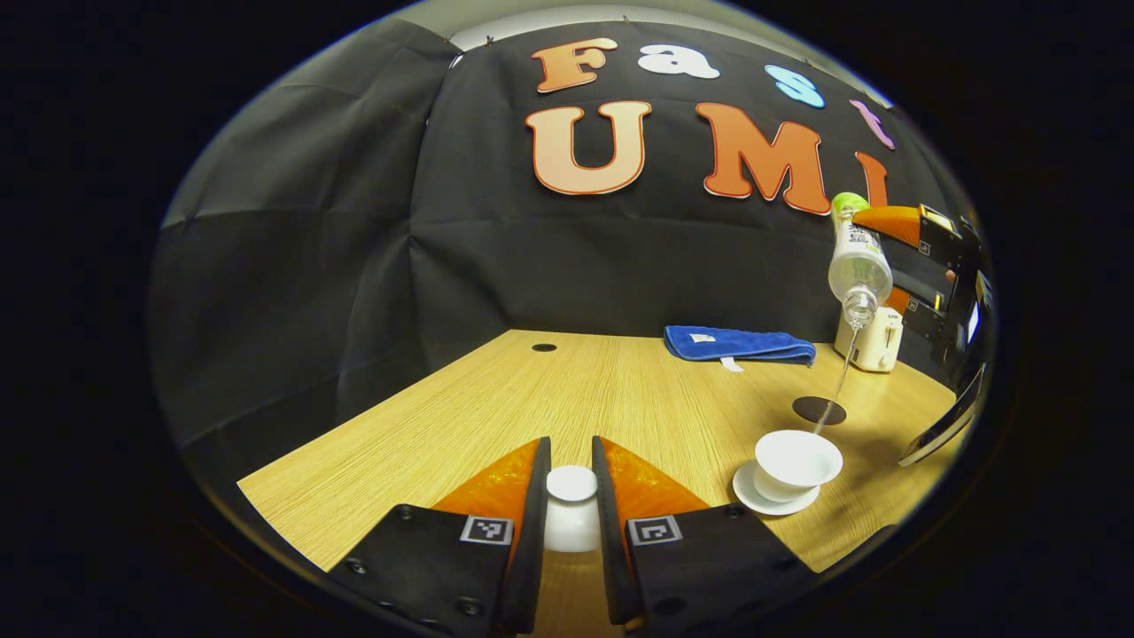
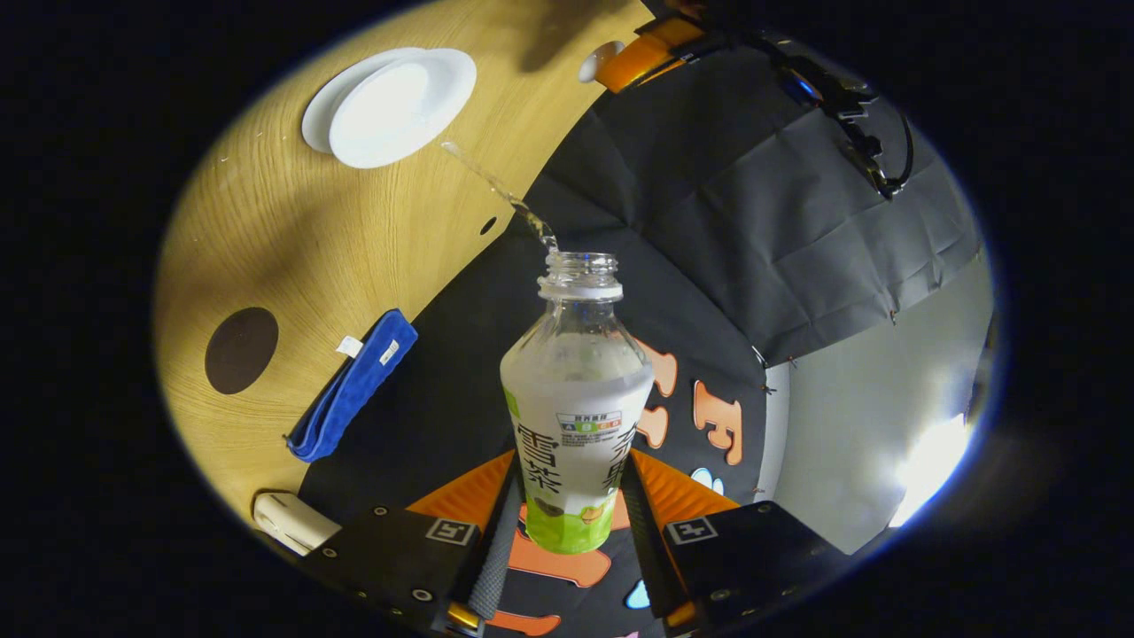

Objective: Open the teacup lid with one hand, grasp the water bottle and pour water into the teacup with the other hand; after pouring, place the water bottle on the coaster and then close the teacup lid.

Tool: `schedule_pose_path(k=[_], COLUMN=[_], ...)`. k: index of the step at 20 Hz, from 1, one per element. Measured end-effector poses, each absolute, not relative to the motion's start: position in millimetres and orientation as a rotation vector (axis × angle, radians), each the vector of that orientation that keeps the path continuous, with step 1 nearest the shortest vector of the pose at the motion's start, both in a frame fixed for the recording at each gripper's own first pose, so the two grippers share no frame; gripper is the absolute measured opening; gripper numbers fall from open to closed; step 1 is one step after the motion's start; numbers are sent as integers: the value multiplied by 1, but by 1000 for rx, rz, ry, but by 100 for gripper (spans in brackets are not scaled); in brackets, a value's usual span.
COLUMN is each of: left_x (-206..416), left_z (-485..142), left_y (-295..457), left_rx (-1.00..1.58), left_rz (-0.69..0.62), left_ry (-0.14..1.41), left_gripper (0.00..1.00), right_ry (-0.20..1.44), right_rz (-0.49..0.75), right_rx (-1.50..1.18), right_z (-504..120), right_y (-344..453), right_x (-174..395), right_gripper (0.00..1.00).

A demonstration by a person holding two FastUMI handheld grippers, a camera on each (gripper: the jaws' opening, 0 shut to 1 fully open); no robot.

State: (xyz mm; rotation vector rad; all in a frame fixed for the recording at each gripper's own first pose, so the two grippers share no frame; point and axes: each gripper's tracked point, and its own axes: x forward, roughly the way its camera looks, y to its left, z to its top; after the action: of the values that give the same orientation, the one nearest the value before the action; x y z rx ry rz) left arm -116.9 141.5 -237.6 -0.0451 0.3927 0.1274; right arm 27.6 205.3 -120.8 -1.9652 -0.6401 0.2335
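Your left gripper view sat low over the table (image 1: 461, 399), level, facing the back wall, cup (image 1: 795, 464) near on its right. Your right gripper view rode high, tipped over, looking down along the bottle (image 2: 574, 416). Both shared cup (image 2: 399, 106), coaster (image 1: 819, 410), towel (image 1: 740, 344).

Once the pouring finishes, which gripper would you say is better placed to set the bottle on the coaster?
Right, probably. The right gripper is shut on the water bottle, tipped above the teacup, near the coaster. The left gripper holds the teacup lid.
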Motion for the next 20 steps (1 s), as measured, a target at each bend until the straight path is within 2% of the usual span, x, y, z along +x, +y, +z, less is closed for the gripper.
schedule_pose_path(k=[8,9,11,19,20], left_x=[-116,-116,-116,-112,-111], left_z=[-236,-235,-235,-229,-229], left_y=[139,139,136,125,124], left_rx=[-39,-37,-33,-15,-11], left_rz=[125,125,123,104,101], left_ry=[389,389,389,374,373], left_gripper=[33,31,33,33,33], right_ry=[-663,-671,-694,-595,-577], right_rz=[272,279,286,371,380], right_rx=[-1989,-1990,-1986,-1931,-1917], right_z=[-134,-136,-139,-172,-178], right_y=[216,217,222,217,218], right_x=[24,21,20,10,7], right_gripper=[63,63,63,63,66])
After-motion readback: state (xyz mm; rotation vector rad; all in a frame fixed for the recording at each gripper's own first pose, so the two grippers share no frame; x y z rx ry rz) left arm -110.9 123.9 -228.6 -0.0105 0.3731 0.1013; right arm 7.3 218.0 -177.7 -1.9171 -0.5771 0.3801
